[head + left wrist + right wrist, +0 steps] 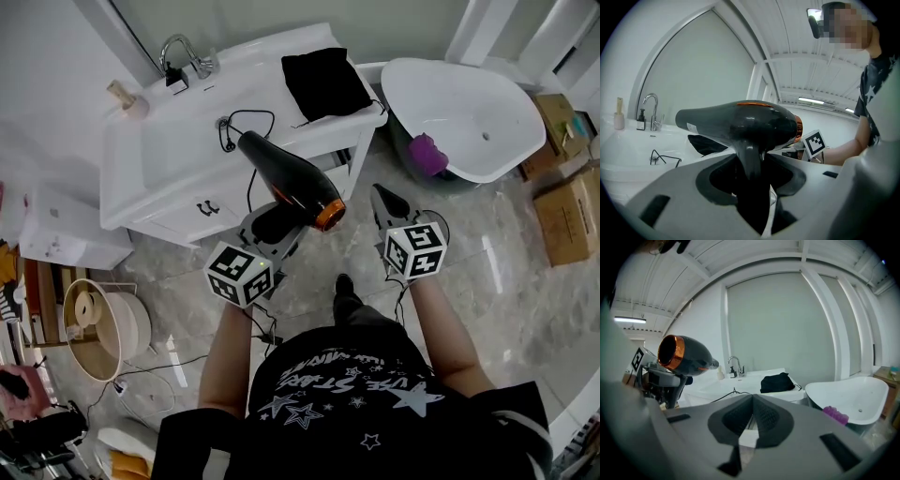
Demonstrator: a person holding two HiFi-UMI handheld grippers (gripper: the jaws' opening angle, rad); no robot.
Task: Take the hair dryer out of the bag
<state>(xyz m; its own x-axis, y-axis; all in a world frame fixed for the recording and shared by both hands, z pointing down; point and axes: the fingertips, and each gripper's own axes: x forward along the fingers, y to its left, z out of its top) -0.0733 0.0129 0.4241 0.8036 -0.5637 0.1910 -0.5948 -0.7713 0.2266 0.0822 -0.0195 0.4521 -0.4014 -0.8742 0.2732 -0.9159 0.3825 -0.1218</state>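
Observation:
A black hair dryer (291,178) with an orange ring at its rear hangs in the air in front of the white vanity (178,164). My left gripper (272,225) is shut on its handle, and the dryer's body (740,123) lies level above the left gripper (752,187). The cord (248,117) trails back onto the vanity top. A black bag (325,82) lies slumped on the vanity's right end, apart from both grippers. To the right of the dryer my right gripper (387,200) is shut with nothing in it; its view shows the right gripper (752,420), the dryer (682,354) and the bag (777,382).
A faucet (183,52) and small bottles stand at the vanity's back. A white bathtub (464,112) with a purple thing (427,153) beside it is at the right. Cardboard boxes (567,216) sit at the far right, a round basket (98,328) on the floor at the left.

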